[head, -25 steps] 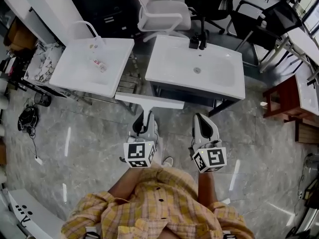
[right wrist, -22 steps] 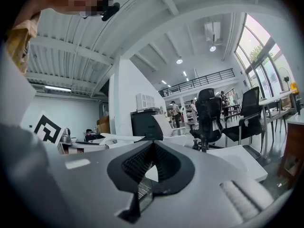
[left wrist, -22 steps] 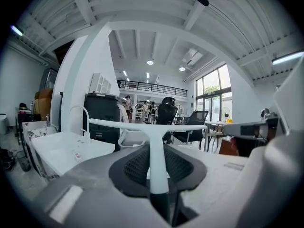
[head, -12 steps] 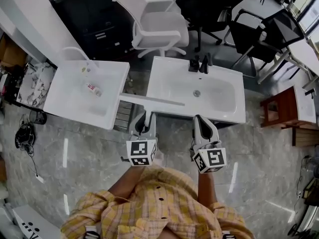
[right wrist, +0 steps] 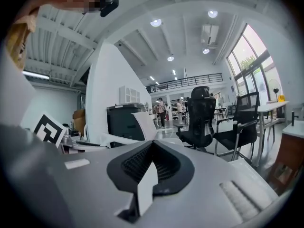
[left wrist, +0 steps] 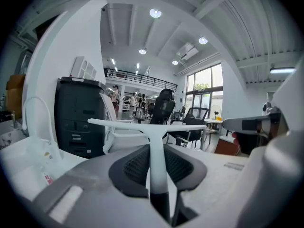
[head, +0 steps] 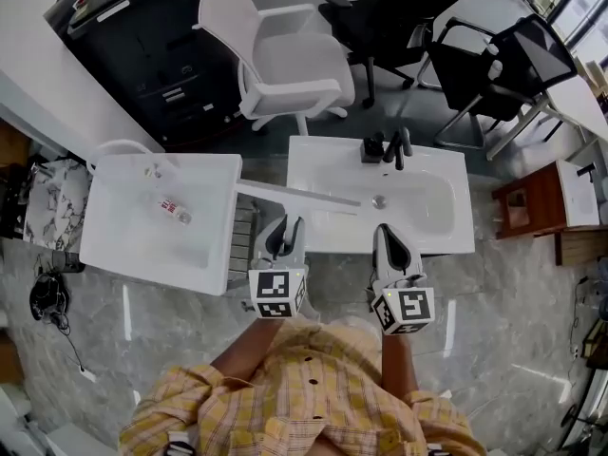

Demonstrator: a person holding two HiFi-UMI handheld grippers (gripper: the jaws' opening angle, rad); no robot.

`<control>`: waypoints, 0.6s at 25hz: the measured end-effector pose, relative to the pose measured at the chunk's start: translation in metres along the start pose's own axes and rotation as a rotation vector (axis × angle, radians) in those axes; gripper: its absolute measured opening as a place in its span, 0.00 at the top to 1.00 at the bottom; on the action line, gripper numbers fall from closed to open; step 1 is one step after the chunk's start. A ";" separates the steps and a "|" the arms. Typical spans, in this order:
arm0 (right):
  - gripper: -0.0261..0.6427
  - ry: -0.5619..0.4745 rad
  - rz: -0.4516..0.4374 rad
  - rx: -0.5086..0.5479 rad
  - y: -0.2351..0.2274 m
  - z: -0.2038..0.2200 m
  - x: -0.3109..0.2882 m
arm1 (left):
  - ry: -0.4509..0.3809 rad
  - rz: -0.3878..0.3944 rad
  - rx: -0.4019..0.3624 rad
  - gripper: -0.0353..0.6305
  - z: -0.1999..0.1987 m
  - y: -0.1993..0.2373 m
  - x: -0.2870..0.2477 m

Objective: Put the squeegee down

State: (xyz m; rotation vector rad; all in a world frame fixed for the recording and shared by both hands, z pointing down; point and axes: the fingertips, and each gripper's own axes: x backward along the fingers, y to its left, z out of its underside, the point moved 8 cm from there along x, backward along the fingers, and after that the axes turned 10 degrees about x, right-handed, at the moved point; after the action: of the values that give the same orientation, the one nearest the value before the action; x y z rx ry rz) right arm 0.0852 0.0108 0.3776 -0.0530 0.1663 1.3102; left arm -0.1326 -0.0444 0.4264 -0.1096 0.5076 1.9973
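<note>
Both grippers have come forward with the person since the earlier frame: the squeegee [head: 306, 195], which a second ago hung over the floor short of the sinks, now reaches across them. Nearest the camera is the person's yellow checked shirt [head: 294, 392], with the two marker cubes just beyond it. The left gripper [head: 283, 228] is clamped on the squeegee's handle; in the left gripper view the handle stands upright between the jaws of the left gripper [left wrist: 159, 175], black at its foot and white above, with the squeegee [left wrist: 156, 146] ending in a long white crossbar. From the head view that bar lies over the gap between the two basins, one end above the corner of the left sink [head: 123, 250], the other above the right sink [head: 318, 231]; whether it touches either I cannot tell. The right gripper [head: 389, 236] sits over the near rim of the right sink, and in its own view the right gripper [right wrist: 148, 177] has its jaws drawn close, gripping nothing. A small bottle [head: 172, 207] lies in the left sink, and a black faucet [head: 388, 147] stands at the far edge of the right one. Beyond are a white chair [head: 285, 69], black chairs [head: 404, 17] and a black cabinet [head: 142, 50].
</note>
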 end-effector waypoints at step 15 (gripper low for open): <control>0.96 0.051 -0.039 -0.024 -0.019 0.021 -0.053 | 0.057 -0.007 0.023 0.82 0.014 0.016 -0.064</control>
State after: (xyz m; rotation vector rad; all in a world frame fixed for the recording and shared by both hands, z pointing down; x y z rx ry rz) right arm 0.0920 -0.0417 0.4054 -0.1094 0.1918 1.2727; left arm -0.1149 -0.0984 0.4630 -0.1538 0.5660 1.9855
